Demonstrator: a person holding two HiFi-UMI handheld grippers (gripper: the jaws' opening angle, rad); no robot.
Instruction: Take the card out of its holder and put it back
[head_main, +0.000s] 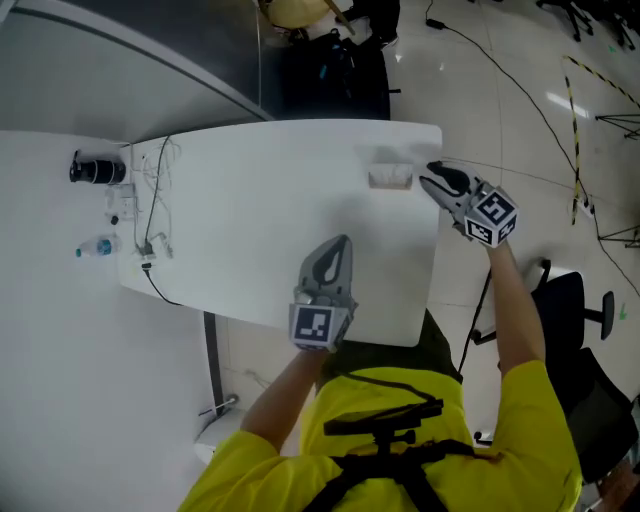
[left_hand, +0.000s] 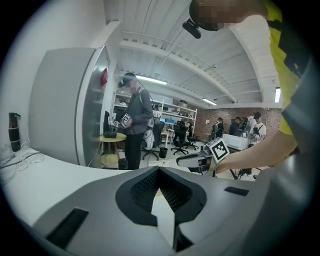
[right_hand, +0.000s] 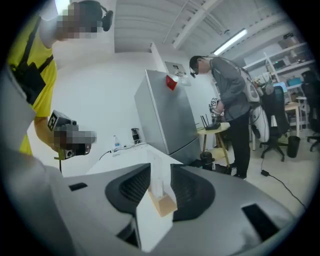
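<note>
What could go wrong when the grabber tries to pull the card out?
1. The right gripper has its jaws open right at the card holder, but the left gripper hangs well away from it, shut. With nothing steadying it, the holder might tip or slide.
2. The holder stands near the edge of the table, so a hard bump could knock it off.

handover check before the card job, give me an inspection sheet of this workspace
surface: white table
job's things: clear card holder on a tan base, upright near the table's far right edge
clutter: black bottle and water bottle at the left
grippers: left gripper shut, empty, over the table; right gripper open at the holder
cables: wires at the table's left end; cable on the floor
surroundings: office chair; person beside a grey cabinet
</note>
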